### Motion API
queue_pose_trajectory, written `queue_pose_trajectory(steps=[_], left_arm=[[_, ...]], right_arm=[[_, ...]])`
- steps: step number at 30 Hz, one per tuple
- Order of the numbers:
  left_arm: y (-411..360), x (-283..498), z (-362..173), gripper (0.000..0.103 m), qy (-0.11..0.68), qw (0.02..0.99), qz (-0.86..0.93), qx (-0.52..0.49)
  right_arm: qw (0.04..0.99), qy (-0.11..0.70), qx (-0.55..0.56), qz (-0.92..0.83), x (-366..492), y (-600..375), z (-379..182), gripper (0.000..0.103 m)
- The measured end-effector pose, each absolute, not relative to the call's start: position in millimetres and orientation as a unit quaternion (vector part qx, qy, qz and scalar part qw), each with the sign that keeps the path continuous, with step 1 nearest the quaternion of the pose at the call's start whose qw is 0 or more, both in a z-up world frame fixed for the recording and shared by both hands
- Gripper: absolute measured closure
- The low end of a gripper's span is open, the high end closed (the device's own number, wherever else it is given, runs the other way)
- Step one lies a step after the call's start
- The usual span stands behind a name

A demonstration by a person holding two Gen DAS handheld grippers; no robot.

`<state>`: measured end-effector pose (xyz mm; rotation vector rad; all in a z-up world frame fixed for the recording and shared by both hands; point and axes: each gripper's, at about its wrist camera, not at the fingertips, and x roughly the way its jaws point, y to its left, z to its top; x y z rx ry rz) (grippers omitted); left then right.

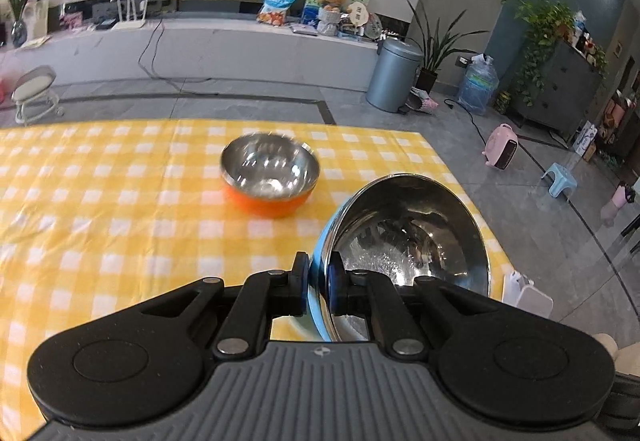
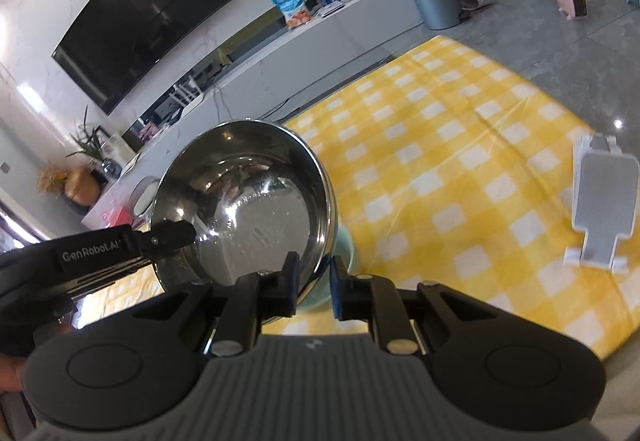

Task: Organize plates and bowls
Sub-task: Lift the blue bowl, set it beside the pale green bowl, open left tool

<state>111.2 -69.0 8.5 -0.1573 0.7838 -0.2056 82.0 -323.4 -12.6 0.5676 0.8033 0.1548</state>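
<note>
A steel bowl [image 1: 408, 233] with a light blue outer shell hangs tilted above the yellow checked tablecloth [image 1: 100, 201]. My left gripper [image 1: 319, 261] is shut on its rim, one pad inside and one outside. In the right wrist view the same bowl [image 2: 248, 201] faces the camera. My right gripper [image 2: 314, 269] is shut on its lower right rim, and the left gripper [image 2: 188, 235] reaches onto its left rim. A second steel bowl with an orange shell [image 1: 270, 169] stands upright on the cloth beyond, apart from both grippers.
A white stand [image 2: 600, 201] sits near the cloth's right edge. Beyond the table lie a grey floor, a grey bin [image 1: 394, 75], a pink heater [image 1: 502, 147] and a low TV shelf [image 1: 200, 37].
</note>
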Motion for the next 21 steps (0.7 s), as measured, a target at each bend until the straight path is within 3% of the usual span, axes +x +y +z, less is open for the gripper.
queue_pose_trajectory(steps=[21], left_arm=[[-18.9,71.4,-71.9,0.092,0.484,0.858,-0.056,-0.16]], right_arm=[[0.831,0.467,0.288,0.089,58.1,-304.1,-71.9,0.091]])
